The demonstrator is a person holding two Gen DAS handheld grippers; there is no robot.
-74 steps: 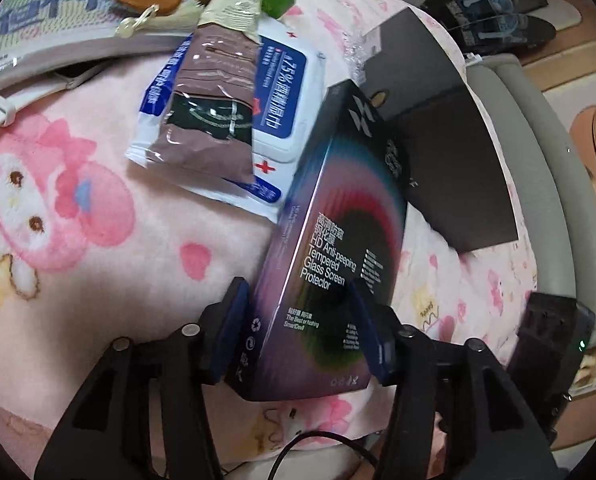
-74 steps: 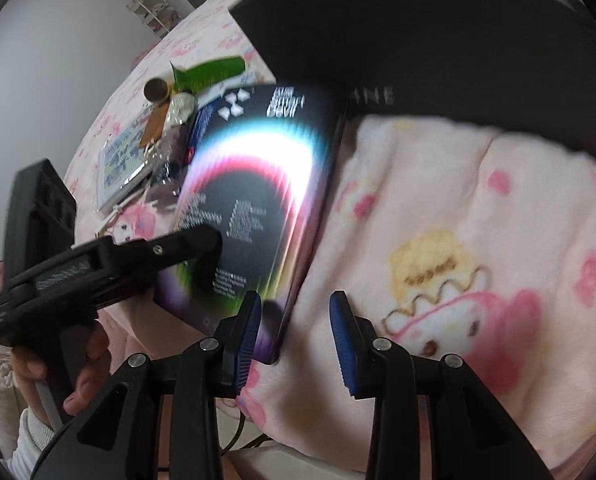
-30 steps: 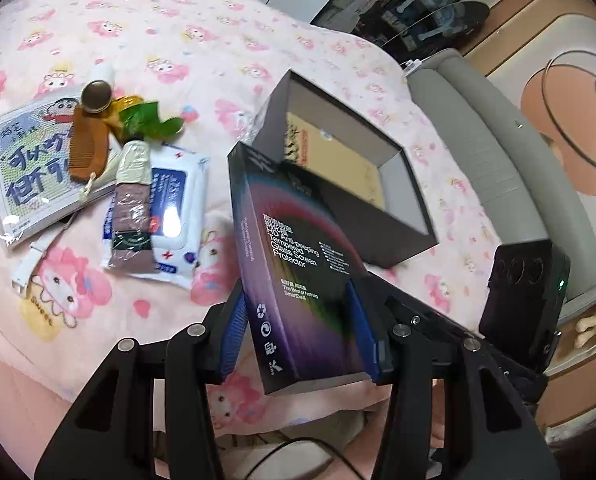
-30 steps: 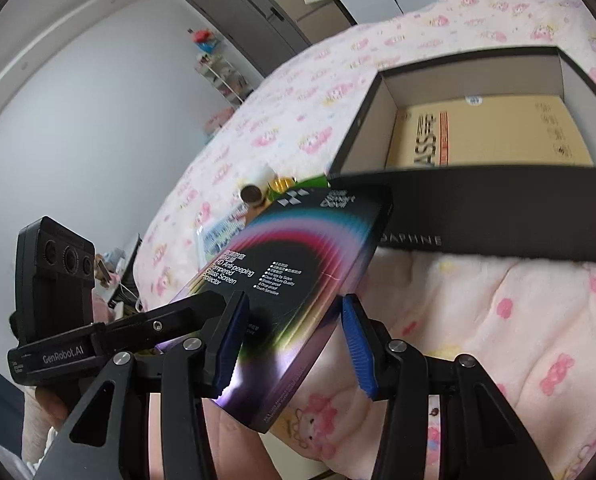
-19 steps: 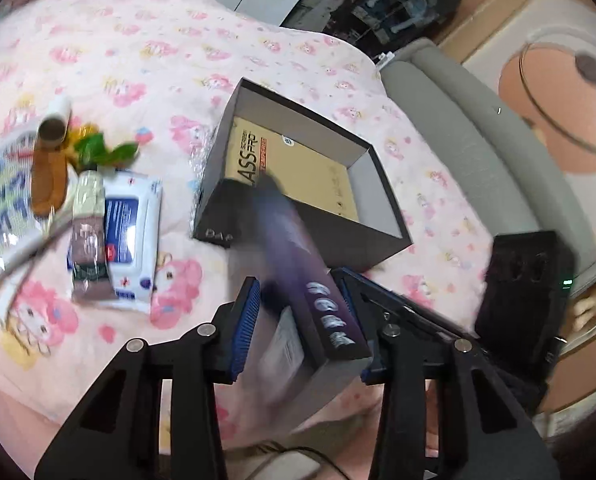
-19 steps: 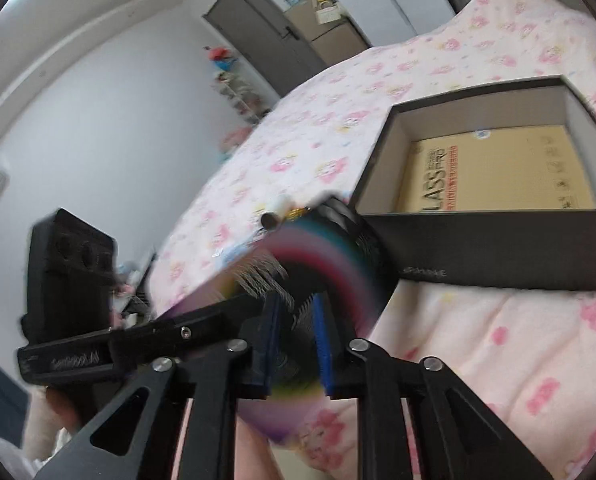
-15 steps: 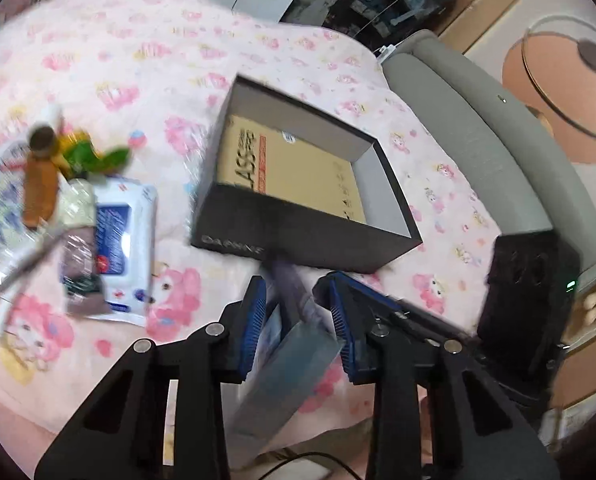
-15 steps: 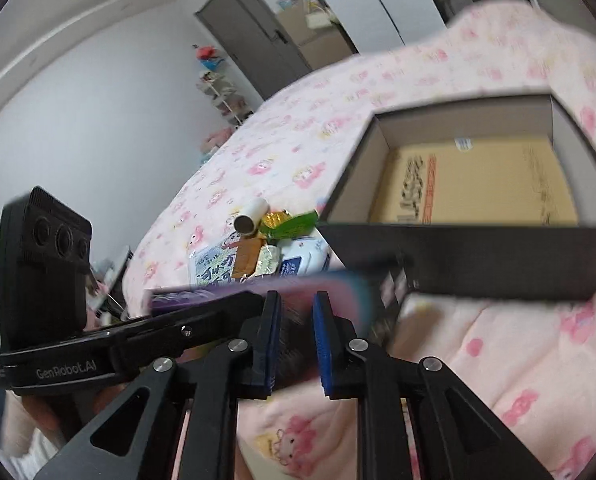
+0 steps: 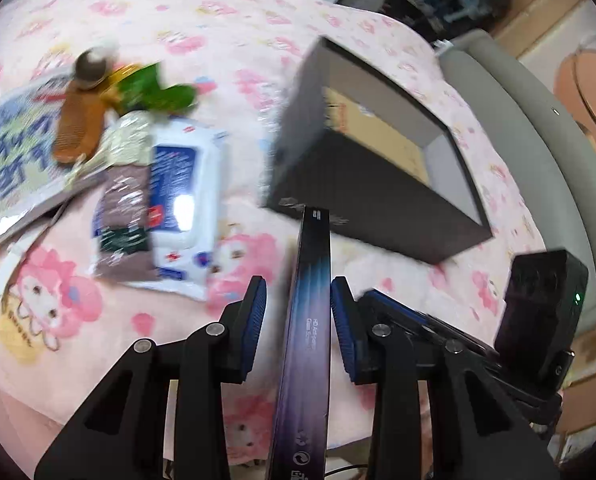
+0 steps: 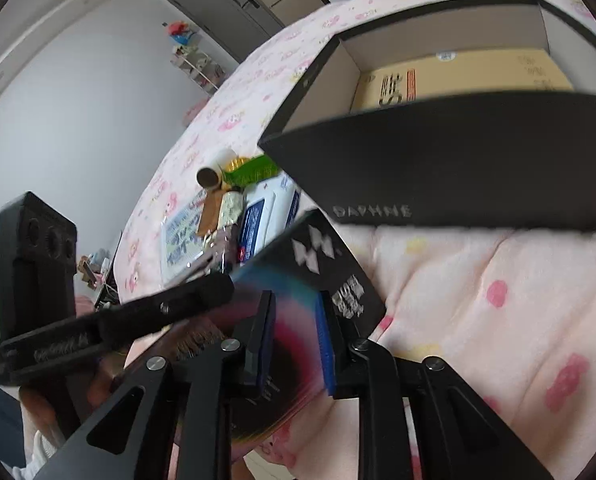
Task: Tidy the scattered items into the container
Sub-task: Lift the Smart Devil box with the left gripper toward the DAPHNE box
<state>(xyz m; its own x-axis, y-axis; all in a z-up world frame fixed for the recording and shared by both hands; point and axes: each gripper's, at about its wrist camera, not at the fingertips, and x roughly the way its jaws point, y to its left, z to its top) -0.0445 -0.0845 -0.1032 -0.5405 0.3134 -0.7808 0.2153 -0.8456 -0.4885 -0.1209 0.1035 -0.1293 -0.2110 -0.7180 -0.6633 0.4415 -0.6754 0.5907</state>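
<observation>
The dark screen-protector box (image 9: 307, 320) stands edge-on between the pads of my left gripper (image 9: 298, 292). The right pad touches it, and a gap shows at the left pad. In the right wrist view its printed face (image 10: 329, 256) spreads behind both fingers of my right gripper (image 10: 294, 308). Those jaws are narrow and opening, and they do not pinch the box. The black open container (image 9: 377, 208) (image 10: 457, 160) lies just beyond on the pink blanket, with a tan package (image 10: 457, 72) flat inside it. Motion blurs both views.
Left of the container lie a white-and-blue wipes pack (image 9: 182, 184), a brown sachet (image 9: 122, 216), a green wrapper (image 9: 154, 88), a brown comb (image 9: 78, 120), a small roll (image 9: 92, 66) and a printed booklet (image 9: 10, 152). A grey padded rail (image 9: 537, 140) runs along the right.
The screen-protector box turned from face-on to edge-on in the left gripper. Both grippers' jaws narrowed, and both sank towards the blanket, so the container looms larger.
</observation>
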